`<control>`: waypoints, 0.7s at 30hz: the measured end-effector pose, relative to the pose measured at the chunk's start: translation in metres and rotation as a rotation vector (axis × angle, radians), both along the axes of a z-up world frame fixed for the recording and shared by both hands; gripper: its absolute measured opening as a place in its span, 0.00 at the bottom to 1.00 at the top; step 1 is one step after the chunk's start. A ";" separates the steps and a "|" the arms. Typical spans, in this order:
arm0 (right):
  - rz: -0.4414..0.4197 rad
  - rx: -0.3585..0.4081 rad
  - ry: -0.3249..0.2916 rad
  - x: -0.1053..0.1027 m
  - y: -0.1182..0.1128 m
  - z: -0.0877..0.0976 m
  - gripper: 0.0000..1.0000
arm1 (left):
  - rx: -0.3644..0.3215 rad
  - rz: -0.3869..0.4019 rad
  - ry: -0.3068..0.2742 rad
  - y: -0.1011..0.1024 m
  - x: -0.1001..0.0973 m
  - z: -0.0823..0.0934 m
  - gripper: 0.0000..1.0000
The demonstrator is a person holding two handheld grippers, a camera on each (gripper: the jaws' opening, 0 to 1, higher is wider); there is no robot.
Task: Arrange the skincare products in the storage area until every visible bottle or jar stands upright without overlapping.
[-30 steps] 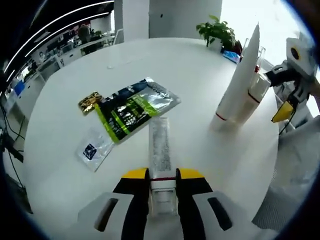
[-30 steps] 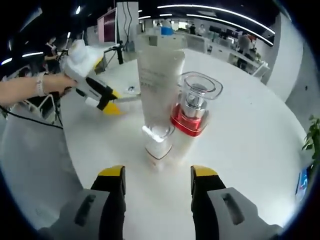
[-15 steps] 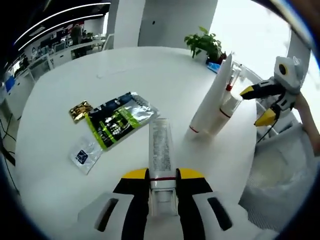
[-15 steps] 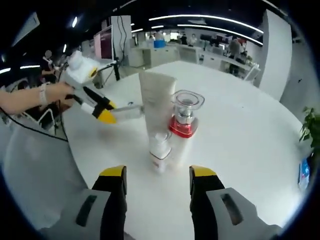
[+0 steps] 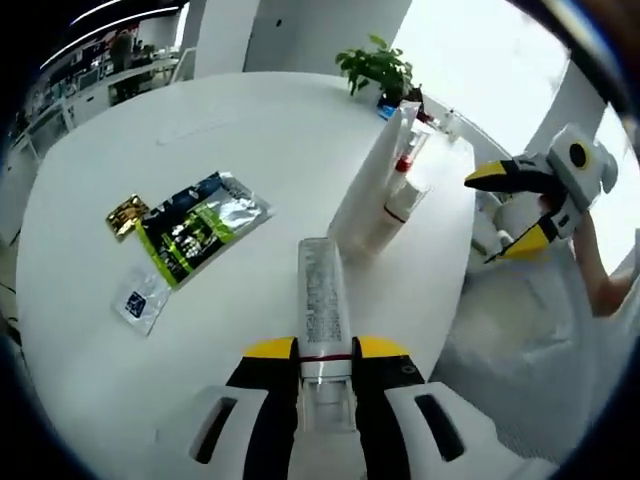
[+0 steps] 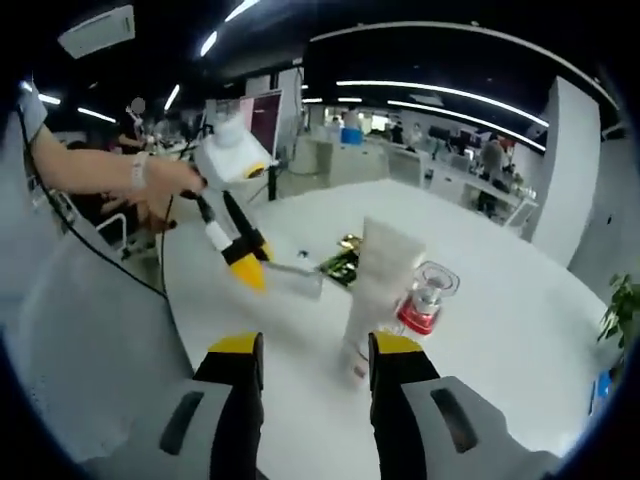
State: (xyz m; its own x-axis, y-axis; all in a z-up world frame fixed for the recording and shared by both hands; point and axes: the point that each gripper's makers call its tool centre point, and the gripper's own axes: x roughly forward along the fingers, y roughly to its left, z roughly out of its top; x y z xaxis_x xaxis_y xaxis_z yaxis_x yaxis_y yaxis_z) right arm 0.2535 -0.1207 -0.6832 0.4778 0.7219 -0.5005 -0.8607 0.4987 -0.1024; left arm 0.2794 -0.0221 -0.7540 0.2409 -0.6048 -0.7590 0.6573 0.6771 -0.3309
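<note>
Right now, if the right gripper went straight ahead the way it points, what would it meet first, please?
Probably the upright white tube directly beyond the right gripper, with the red-collared pump bottle just beside it; depth is hard to judge.

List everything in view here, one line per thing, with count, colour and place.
Table: one, white, round, under everything.
Standing tube: one, white, upright near the table edge.
Pump bottle: one, white with red collar and clear cap, touching the standing tube.
Held tube: one, clear-silver, clamped in the left gripper.
Large packet: one, green, black and silver, lying flat.
Gold packet: one, beside the large packet.
Clear packet: one, dark square label, lying flat.
Plant: one, green, far table edge.
Left gripper: yellow-tipped, shut on the held tube.
Right gripper: yellow-tipped, open, holding nothing.
</note>
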 end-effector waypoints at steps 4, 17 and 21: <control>0.119 -0.074 -0.046 -0.005 0.023 -0.012 0.38 | 0.014 -0.056 0.039 -0.001 -0.008 -0.002 0.16; 0.377 -0.382 -0.284 0.012 0.051 -0.032 0.38 | 0.006 -0.110 0.159 -0.012 -0.036 0.015 0.16; 0.465 -0.370 -0.318 0.006 0.067 -0.032 0.37 | -0.034 -0.125 0.187 -0.020 -0.038 0.024 0.16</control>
State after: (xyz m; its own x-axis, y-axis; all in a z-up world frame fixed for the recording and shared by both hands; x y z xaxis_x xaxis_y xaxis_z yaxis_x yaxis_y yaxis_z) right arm 0.2596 -0.0535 -0.7148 0.3238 0.6965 -0.6403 -0.8770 -0.0330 -0.4793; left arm 0.2411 -0.0419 -0.7304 0.0193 -0.6474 -0.7619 0.6603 0.5805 -0.4766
